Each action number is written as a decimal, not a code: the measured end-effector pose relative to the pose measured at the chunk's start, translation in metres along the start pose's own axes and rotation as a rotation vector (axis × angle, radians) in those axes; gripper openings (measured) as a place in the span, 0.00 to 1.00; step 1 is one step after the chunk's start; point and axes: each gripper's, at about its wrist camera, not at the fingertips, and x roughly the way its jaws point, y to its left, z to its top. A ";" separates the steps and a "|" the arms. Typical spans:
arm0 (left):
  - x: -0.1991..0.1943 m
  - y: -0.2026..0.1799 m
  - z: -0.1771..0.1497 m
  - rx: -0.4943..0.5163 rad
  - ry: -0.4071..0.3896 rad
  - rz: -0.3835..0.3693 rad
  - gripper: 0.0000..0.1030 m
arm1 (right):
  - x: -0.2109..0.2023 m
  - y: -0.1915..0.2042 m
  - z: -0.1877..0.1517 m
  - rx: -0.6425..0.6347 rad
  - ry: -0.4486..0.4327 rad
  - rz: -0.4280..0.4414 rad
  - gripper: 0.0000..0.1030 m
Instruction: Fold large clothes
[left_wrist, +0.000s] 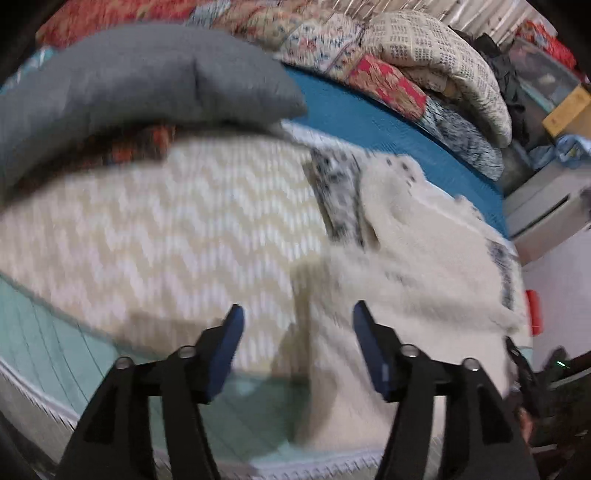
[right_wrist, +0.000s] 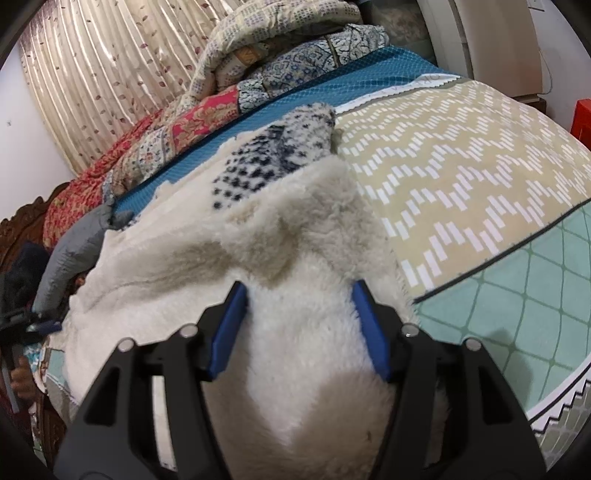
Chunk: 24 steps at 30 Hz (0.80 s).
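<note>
fleece garment (right_wrist: 229, 236) lies spread on the bed (right_wrist: 535, 280); your right hand-held gripper (right_wrist: 299, 295) is apart, astride its near edge; left hand-held gripper (left_wrist: 297, 314) apart above it; judged: grasp stage; next, clamp both, then fold.

A bed fills the scene, covered with a teal mattress sheet (right_wrist: 369, 77) and a beige zigzag-patterned blanket (right_wrist: 461, 166) over a mint diamond-patterned spread (right_wrist: 535, 295). Folded quilts (right_wrist: 280, 55) are piled along its far side, and a grey pillow (left_wrist: 147, 81) lies near the carved wooden headboard (right_wrist: 22, 229). A pleated leaf-print curtain (right_wrist: 110, 74) hangs behind, beside a white wall (right_wrist: 22, 129).
</note>
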 end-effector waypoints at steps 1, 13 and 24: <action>0.003 0.003 -0.010 -0.023 0.039 -0.044 0.00 | -0.004 0.001 0.001 -0.004 0.001 0.004 0.60; 0.047 -0.003 -0.089 -0.214 0.228 -0.365 0.00 | -0.085 -0.053 -0.042 0.303 0.047 0.128 0.65; 0.057 -0.007 -0.084 -0.282 0.148 -0.325 0.00 | -0.066 -0.034 -0.042 0.327 0.040 0.156 0.65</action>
